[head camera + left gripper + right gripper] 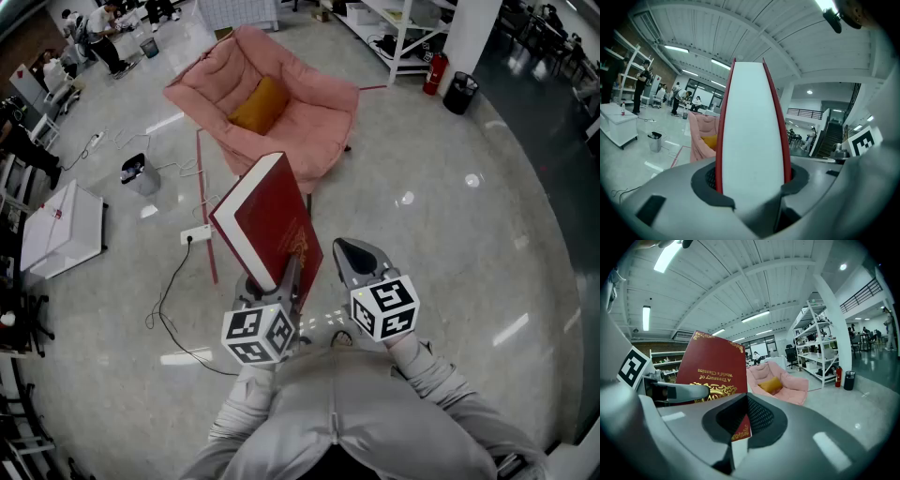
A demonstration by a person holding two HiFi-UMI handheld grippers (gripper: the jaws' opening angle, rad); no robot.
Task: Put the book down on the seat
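**Item: book, in transit, not yet on the seat**

- Book [272, 220]: red hardback with gilt lettering. It stands tilted in the air over the floor [450, 216], clamped at its lower end. It is well apart from the seat.
- Left hand-held gripper [286, 284]: closed on the book. In the left gripper view the white page edge fills the gap, with a red cover against each pad.
- Right hand-held gripper [358, 251]: jaws together and holding nothing. It sits just beside the book's lower corner and gives it no support.
- Seat [300, 112]: a soft pink lounger with a sloped, padded well, ahead of me.
- Cushion [260, 105]: yellow, lying in the middle of the seat.
- Cable [169, 291]: loose on the floor to my left.

Risks, as I judge them:
1. One gripper holds a tall, heavy book by one end. A swing on the way over could twist it in the pads.
2. If I let go too high, the book could bounce off the padding.
3. If I set it down on the slope or half on the cushion, it may slide or tip off the front edge.
4. The cable could catch a foot if I step left.
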